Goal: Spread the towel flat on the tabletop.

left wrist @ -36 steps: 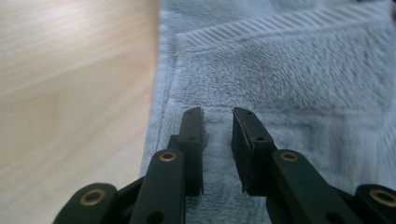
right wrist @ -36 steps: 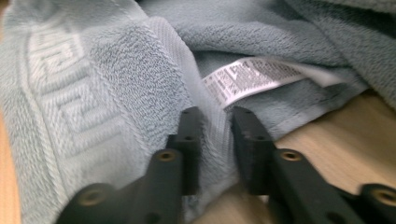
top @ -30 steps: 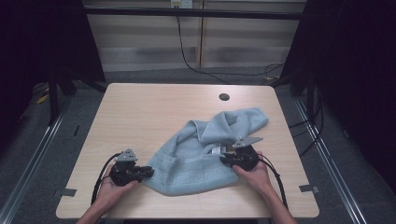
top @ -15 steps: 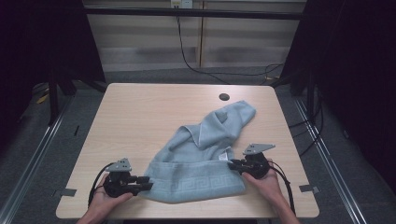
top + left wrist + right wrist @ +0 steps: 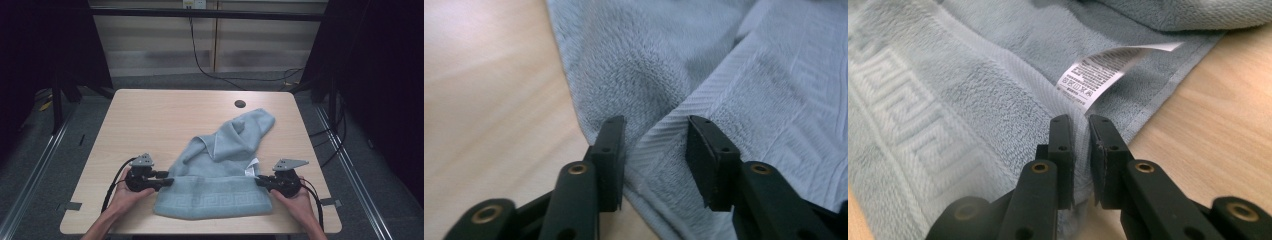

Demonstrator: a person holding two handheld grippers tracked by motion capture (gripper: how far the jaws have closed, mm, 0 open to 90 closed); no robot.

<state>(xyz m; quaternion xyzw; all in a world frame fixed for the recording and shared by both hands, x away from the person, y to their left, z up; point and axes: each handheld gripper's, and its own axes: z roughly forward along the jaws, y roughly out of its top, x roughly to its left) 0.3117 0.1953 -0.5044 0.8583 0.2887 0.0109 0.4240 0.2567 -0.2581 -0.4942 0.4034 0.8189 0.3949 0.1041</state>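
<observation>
- A pale blue towel [image 5: 220,185] lies on a wooden table [image 5: 150,120], its near patterned band flat at six o'clock and the rest bunched toward one o'clock.
- The left gripper [image 5: 167,181], at the towel's nine o'clock edge, has just been opening; its jaws stand spread with the towel's edge between them, pads clear of the cloth.
- The right gripper [image 5: 259,181], at three o'clock, has just been closing and pinches the towel's edge just below a white label [image 5: 1098,75].
</observation>
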